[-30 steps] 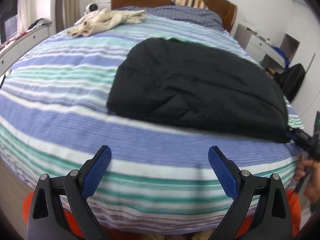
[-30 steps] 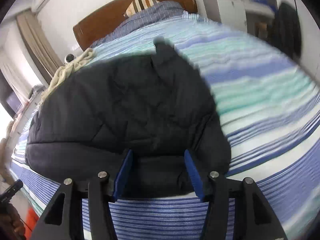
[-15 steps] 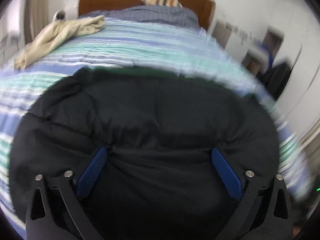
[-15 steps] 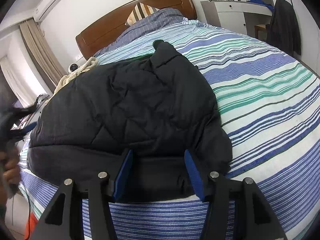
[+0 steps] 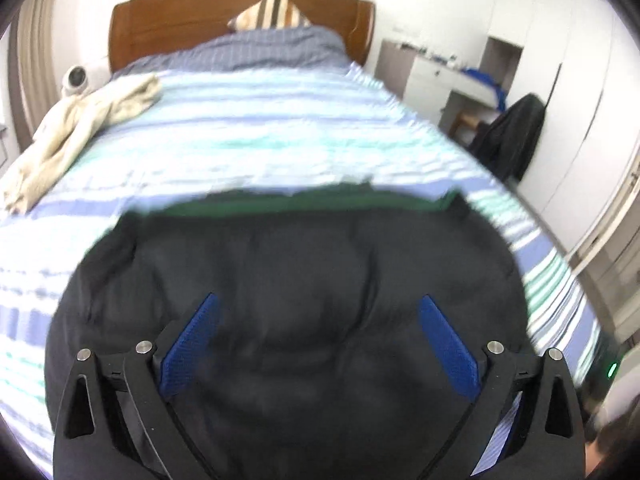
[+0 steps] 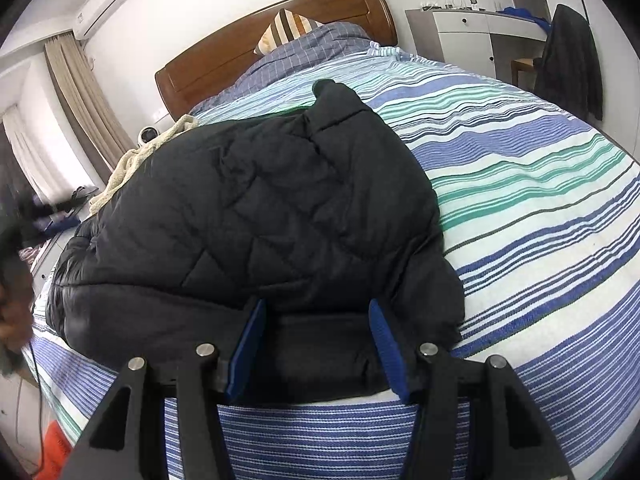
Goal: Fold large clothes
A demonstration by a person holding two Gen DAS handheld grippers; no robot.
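A black quilted jacket [image 5: 304, 264] lies folded on the striped bed [image 5: 260, 128], with a green strip showing along its far edge. My left gripper [image 5: 318, 298] hovers over the jacket's near part, jaws wide open and nothing pinched between the pads. In the right wrist view the same jacket [image 6: 280, 200] spreads across the bed [image 6: 520, 200]. My right gripper [image 6: 317, 304] sits at the near edge of the jacket, its blue pads closed on a thick wad of the hem. A person's hand [image 6: 12, 300] is blurred at the left edge.
A cream garment [image 5: 80, 120] lies at the far left of the bed, near a small round camera [image 5: 76, 78]. The wooden headboard [image 5: 180, 20], a striped pillow [image 6: 288, 26] and a checked quilt are at the far end. A dark garment [image 6: 568, 56] hangs on a chair by white cabinets on the right.
My left gripper has swung from the bare striped sheet on the left to above the jacket, still open. The right gripper has stayed on the hem.
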